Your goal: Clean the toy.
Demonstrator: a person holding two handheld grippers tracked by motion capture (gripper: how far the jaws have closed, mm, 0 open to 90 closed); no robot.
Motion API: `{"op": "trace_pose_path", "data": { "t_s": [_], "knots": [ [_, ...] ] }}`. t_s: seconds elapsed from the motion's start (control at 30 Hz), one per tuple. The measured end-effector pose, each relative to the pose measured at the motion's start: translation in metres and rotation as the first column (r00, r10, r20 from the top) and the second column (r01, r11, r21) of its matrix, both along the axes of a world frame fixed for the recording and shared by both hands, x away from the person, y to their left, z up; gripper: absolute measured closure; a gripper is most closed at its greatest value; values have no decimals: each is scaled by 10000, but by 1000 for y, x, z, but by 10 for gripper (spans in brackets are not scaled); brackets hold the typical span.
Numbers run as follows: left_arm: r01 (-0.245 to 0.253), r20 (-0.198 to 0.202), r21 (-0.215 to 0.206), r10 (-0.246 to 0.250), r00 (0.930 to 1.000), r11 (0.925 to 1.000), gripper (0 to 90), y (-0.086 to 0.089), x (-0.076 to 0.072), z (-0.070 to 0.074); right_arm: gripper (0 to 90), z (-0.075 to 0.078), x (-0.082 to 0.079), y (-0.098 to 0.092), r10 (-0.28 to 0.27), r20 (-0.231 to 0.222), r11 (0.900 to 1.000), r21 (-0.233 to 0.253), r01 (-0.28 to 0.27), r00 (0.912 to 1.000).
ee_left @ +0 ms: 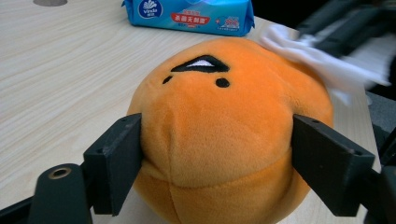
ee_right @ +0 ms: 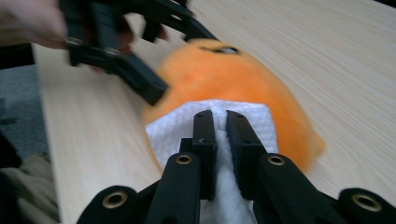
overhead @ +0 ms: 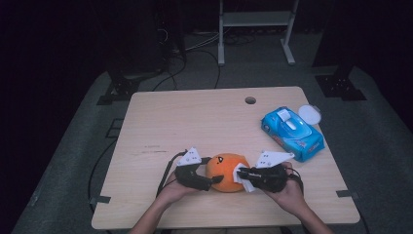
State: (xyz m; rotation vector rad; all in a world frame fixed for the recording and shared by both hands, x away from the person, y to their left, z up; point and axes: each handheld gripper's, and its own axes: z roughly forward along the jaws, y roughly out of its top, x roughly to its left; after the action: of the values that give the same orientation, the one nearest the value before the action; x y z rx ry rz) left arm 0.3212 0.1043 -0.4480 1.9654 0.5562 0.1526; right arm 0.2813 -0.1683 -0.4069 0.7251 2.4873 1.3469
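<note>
Orange plush, round as a ball with a small stitched face, sits on the wooden table (overhead: 195, 117) near the person's edge: the toy (overhead: 225, 171) lies between the two grippers. The left gripper (overhead: 213, 181) has its jaws spread wide and pressed against both flanks of the toy, one black jaw on each side, squeezing the fabric slightly in the left gripper view. The right gripper (overhead: 240, 171) has its jaws drawn close together on a folded white wipe (ee_right: 233, 122), and the wipe rests flat against the toy's side (the side away from the stitched face, judging by the right gripper view). Each gripper is held in one of the person's hands at the near edge. Farther back and to the right lies a blue pack of wipes (overhead: 291, 132), its lid flipped open, well apart from the toy.
</note>
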Motion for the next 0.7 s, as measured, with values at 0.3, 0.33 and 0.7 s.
{"op": "trace_pose_path", "data": {
  "t_s": [0.3,0.33,0.7],
  "knots": [
    [80,-99,-154,-82,9999,9998,208,4,2,-2,821,-3,17,-23,-699,-354,9975,58,702,9969],
    [113,-199,-279,-119,9997,9995,198,4,3,-1,821,-5,19,-26,-755,-502,9970,139,762,9959],
    [503,659,105,-509,9965,9987,205,-12,-9,5,820,2,8,-3,67,-445,9989,464,-46,9990]
  ]
}}
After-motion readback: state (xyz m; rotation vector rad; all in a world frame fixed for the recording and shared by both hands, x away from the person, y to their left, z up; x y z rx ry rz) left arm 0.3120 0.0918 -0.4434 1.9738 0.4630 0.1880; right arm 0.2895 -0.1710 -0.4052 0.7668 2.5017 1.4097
